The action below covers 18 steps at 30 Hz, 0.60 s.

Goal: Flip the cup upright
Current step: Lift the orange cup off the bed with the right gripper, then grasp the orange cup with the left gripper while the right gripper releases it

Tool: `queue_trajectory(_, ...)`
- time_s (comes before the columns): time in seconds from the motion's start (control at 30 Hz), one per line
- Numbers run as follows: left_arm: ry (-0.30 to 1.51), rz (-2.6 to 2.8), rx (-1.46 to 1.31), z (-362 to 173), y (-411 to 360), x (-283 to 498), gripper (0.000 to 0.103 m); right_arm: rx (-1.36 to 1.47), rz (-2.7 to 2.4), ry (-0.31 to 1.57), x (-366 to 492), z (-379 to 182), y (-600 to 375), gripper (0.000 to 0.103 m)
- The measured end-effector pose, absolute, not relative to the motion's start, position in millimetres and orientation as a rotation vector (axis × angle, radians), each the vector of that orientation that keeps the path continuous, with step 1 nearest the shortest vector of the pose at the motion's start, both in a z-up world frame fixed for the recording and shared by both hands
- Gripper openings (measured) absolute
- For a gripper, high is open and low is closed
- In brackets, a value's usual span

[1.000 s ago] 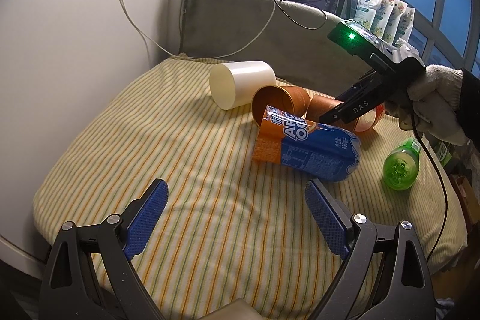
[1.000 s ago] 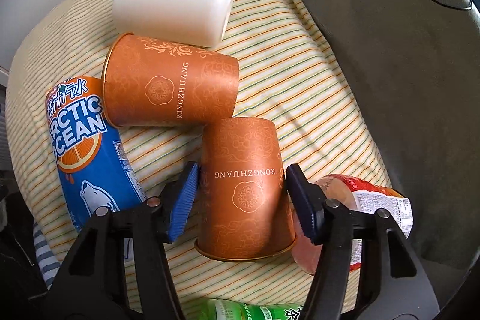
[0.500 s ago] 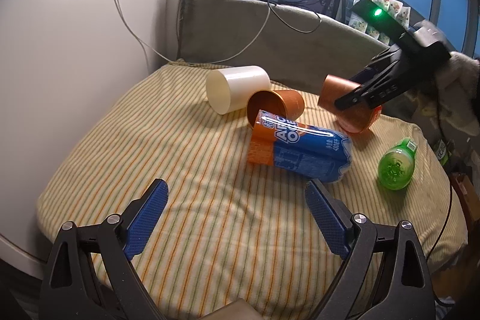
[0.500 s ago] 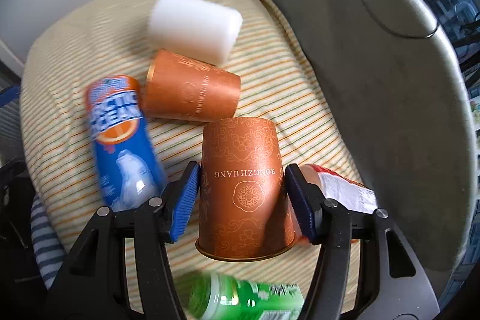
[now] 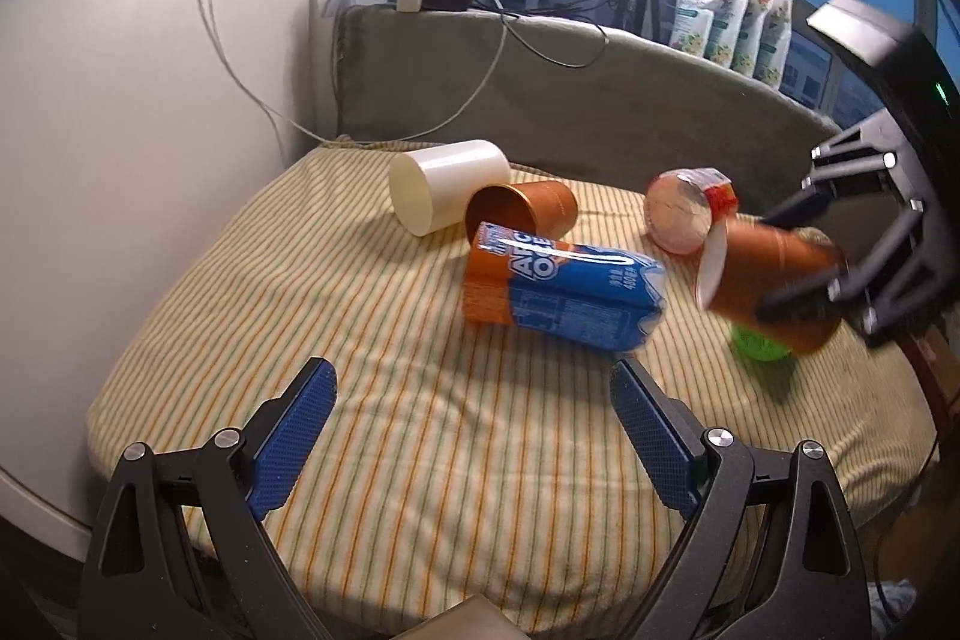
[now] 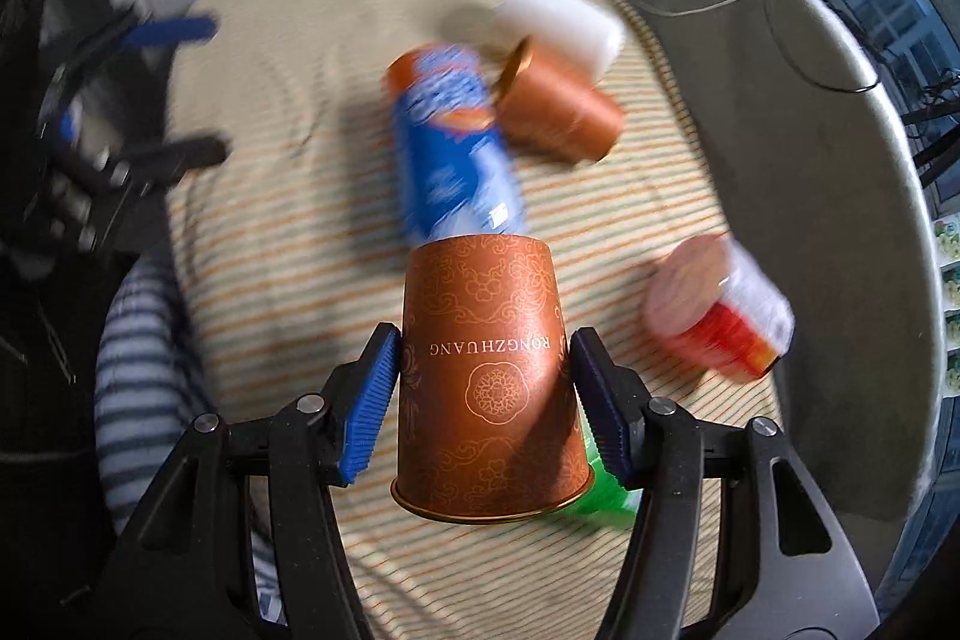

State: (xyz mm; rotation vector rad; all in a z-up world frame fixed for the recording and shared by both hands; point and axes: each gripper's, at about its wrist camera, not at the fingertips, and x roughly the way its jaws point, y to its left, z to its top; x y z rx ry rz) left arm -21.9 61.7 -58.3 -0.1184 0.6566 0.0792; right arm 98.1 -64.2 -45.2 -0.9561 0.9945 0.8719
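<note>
My right gripper (image 6: 483, 388) is shut on an orange paper cup (image 6: 489, 388) and holds it in the air above the striped cushion (image 6: 288, 244). The cup's base points away from the camera and its open rim toward it. In the left wrist view the same cup (image 5: 771, 283) is at the right, roughly on its side, held by the right gripper (image 5: 798, 274). My left gripper (image 5: 474, 436) is open and empty, low over the cushion's near edge (image 5: 420, 460).
On the cushion lie a second orange cup (image 5: 522, 214), a white cup (image 5: 444, 184), a blue and orange drink pack (image 5: 564, 289), a red-labelled tub (image 5: 687, 214) and a green bottle (image 5: 759, 346), partly hidden behind the held cup. A grey backrest (image 5: 600, 100) stands behind.
My right gripper has lifted the orange cup off the cushion and swung it toward the front right, turning it. The left gripper has stayed open.
</note>
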Motion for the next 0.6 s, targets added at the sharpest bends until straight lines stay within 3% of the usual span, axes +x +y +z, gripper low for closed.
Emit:
queue_trajectory(0.47, 0.747, -0.162, -0.031, -55.3, 34.6, -17.6, 0.093, -0.917, 0.939, 1.087, 83.3, -103.4, -72.0, 0.063)
queue_trajectory(0.6, 0.772, -0.211, 0.005, -52.9, 27.7, -13.6, 0.093, -0.872, 0.945, 1.082, 84.0, -104.5, -74.1, 0.068)
